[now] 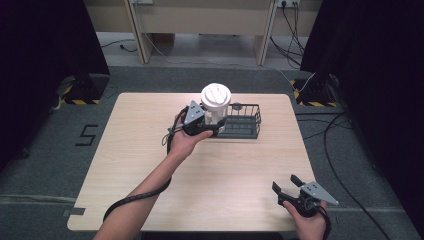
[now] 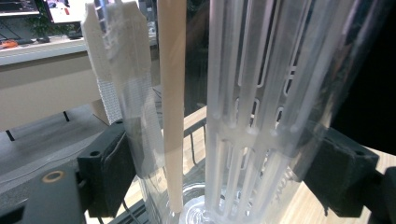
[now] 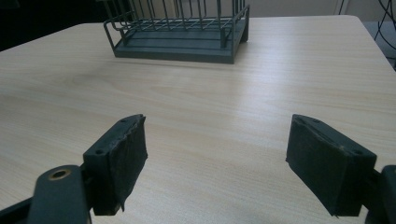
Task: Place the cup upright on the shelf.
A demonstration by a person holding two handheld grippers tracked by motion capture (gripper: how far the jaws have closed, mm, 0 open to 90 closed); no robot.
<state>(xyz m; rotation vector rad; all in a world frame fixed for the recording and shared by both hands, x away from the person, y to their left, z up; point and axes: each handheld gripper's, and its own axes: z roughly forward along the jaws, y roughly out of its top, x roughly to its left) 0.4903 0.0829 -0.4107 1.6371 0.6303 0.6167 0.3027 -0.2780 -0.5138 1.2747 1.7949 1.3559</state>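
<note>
One clear plastic container with a white ribbed lid is sitting between the pads of your left gripper, upright, at about twelve o'clock from the table's middle; you are holding it at the left end of the dark wire basket, though whether its base is resting inside the basket or hanging just above it cannot be told from the high view; in the left gripper view the container's ribbed, see-through wall is filling the gap between the two black jaws, which are pressing on it from either side, so the tongs are closed about as far as the body allows; a pale brown stick-like piece and a white serrated insert are standing inside the container; your left hand is wrapping the gripper from the seven o'clock side, with the black cable trailing along your forearm.

Moving outward, your right gripper is waiting at about five o'clock, near the table's near edge and well apart from the basket; its jaws are standing wide open and gripping nothing; in the right gripper view the pads are hovering over the bare pale wooden table, with the basket at twelve o'clock ahead of them.
</note>
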